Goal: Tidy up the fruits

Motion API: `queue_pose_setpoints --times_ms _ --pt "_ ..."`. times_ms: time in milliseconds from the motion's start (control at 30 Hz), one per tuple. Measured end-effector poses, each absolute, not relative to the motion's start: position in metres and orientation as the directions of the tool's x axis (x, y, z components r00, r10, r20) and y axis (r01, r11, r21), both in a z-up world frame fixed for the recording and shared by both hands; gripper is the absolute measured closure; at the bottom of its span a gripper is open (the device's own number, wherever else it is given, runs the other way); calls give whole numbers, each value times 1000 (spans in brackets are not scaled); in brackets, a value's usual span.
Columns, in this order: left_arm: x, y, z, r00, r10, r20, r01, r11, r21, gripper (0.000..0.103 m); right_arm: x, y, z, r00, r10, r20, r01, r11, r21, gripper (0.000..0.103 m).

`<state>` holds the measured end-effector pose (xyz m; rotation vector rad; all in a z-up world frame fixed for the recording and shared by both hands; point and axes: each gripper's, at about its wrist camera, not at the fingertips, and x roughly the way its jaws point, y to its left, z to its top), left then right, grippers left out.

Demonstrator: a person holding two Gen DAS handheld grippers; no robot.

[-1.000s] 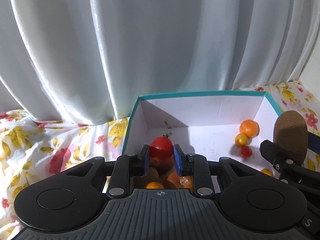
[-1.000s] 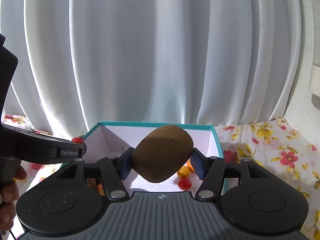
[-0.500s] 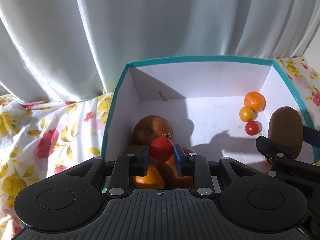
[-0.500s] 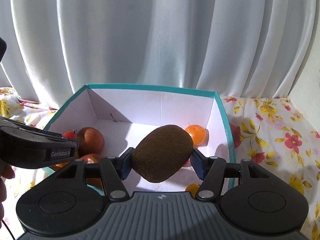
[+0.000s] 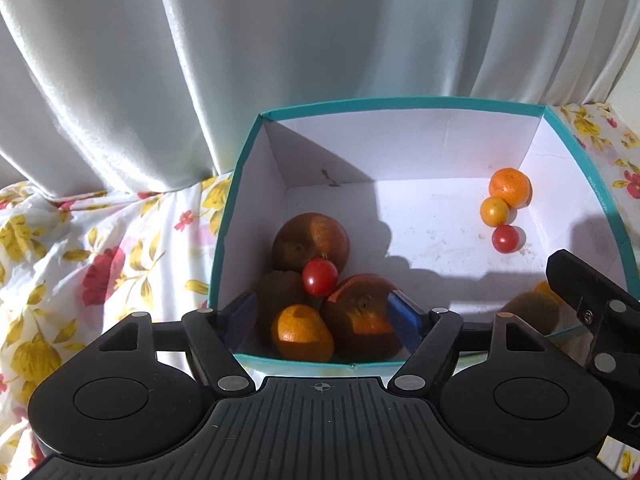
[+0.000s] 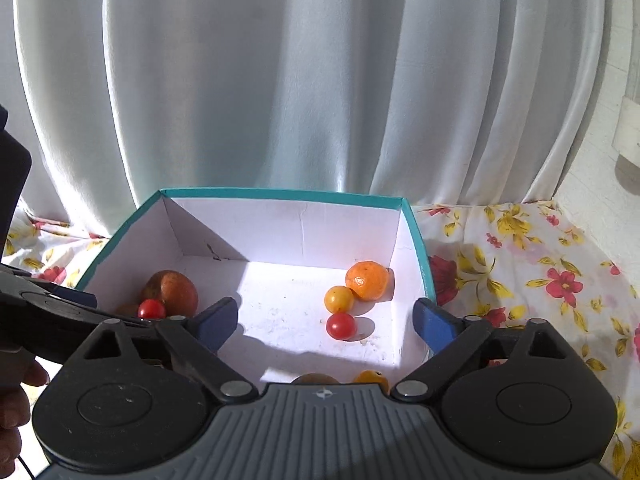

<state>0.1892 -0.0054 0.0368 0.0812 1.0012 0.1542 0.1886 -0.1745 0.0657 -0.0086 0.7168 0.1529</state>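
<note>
Now lying loose in the teal box (image 5: 224, 240): red cherry tomato (image 5: 319, 277), released by the left gripper (image 5: 320, 316) and perching on the fruit pile at the left wall; kiwi (image 6: 315, 379), dropped by the right gripper (image 6: 325, 322), resting on the box floor near the front edge. Both sets of jaws opening wide, nothing between the pads. Possibly going wrong from here: tomato sitting on rounded fruit and rolling off if nudged; open left fingers straddling the pile and risking a knock while pulling away; right gripper catching the box rim while withdrawing.
</note>
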Motion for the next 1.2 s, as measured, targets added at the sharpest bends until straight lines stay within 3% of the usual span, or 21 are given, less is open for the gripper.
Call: queue_pose_setpoints --times_ms 233,467,700,833,1200 --pt "159 -3 51 559 182 -809 -120 983 138 17 157 -181 80 755 160 -636 -170 984 47 0" --pt "144 -8 61 499 201 -843 -103 980 173 16 154 -190 74 630 193 -752 -162 980 116 0" --pt "135 -14 50 402 234 -885 -81 972 220 15 154 -191 70 550 98 -829 -102 994 50 0" --pt "134 -11 52 368 198 -908 -74 980 183 15 162 -186 71 487 27 -873 -74 997 -11 0" --pt "159 -6 57 293 248 -923 -67 969 239 17 202 -159 73 308 17 -951 -153 988 -32 0"
